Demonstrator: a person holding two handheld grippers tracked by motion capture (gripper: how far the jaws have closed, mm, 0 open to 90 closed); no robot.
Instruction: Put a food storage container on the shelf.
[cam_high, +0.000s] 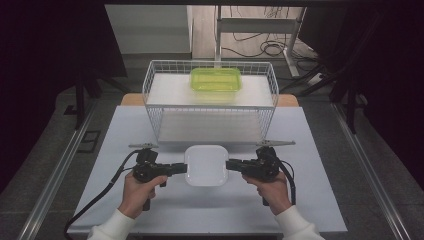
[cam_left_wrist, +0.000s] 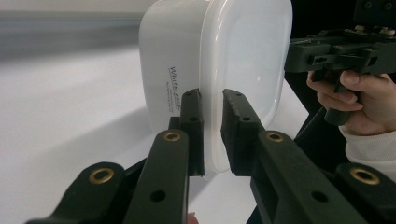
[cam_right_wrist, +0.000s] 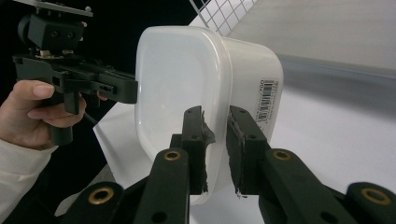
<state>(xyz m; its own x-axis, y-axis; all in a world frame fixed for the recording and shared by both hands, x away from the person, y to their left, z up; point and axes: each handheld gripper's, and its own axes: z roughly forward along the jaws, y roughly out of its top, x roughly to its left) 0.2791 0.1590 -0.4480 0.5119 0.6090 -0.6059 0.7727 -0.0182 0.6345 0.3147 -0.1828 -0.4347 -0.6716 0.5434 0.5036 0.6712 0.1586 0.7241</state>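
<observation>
A white plastic container (cam_high: 206, 165) with rounded corners is held between both grippers in front of the wire basket. My left gripper (cam_high: 183, 168) is shut on its left rim, and in the left gripper view the jaws pinch the container (cam_left_wrist: 219, 79) edge at my left gripper (cam_left_wrist: 212, 135). My right gripper (cam_high: 230, 165) is shut on the right rim; the right gripper view shows the container (cam_right_wrist: 187, 84) clamped at my right gripper (cam_right_wrist: 215, 149). Each gripper view also shows the other hand and its gripper beyond the container.
A white wire basket (cam_high: 210, 102) stands at the back of the white table (cam_high: 150, 200). A green translucent container (cam_high: 215, 80) rests on top of it. Metal rails run along both sides of the table.
</observation>
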